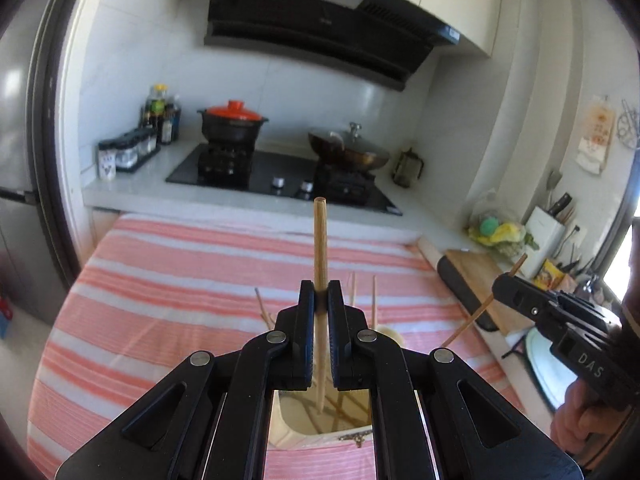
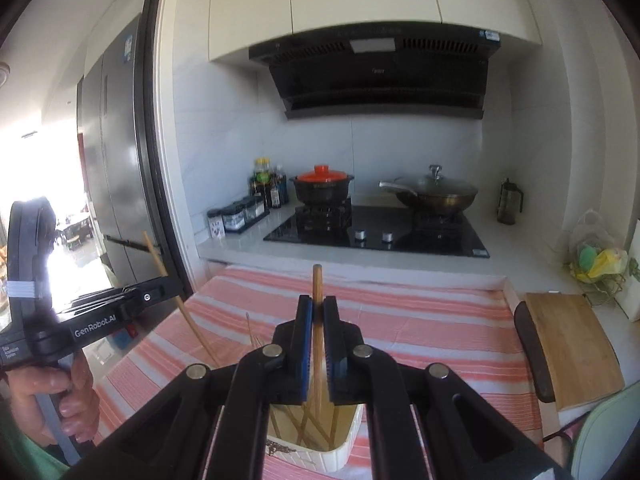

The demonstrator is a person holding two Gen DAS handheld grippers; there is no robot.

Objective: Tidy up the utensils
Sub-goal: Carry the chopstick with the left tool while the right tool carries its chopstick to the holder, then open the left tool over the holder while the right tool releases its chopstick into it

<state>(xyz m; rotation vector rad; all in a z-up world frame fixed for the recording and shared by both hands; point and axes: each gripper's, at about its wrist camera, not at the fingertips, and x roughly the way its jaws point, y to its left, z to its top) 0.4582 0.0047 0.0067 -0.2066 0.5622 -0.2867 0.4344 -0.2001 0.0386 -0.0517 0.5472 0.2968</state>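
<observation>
My left gripper (image 1: 321, 298) is shut on a wooden chopstick (image 1: 320, 240) held upright, its lower end inside a cream utensil holder (image 1: 296, 430) on the striped cloth. My right gripper (image 2: 317, 312) is shut on another wooden chopstick (image 2: 317, 284), also upright over the same holder (image 2: 320, 450). Several chopsticks stand inside the holder (image 2: 308, 424). The right gripper shows at the right of the left wrist view (image 1: 500, 286), its chopstick (image 1: 472, 322) slanting down. The left gripper shows at the left of the right wrist view (image 2: 170, 286), its chopstick (image 2: 188, 320) slanting.
A pink and white striped cloth (image 1: 180, 280) covers the counter. Behind it is a black hob (image 2: 376, 232) with a red-lidded pot (image 2: 322, 188) and a wok (image 2: 434, 196). A wooden cutting board (image 2: 572, 344) lies to the right. A fridge (image 2: 116, 184) stands at the left.
</observation>
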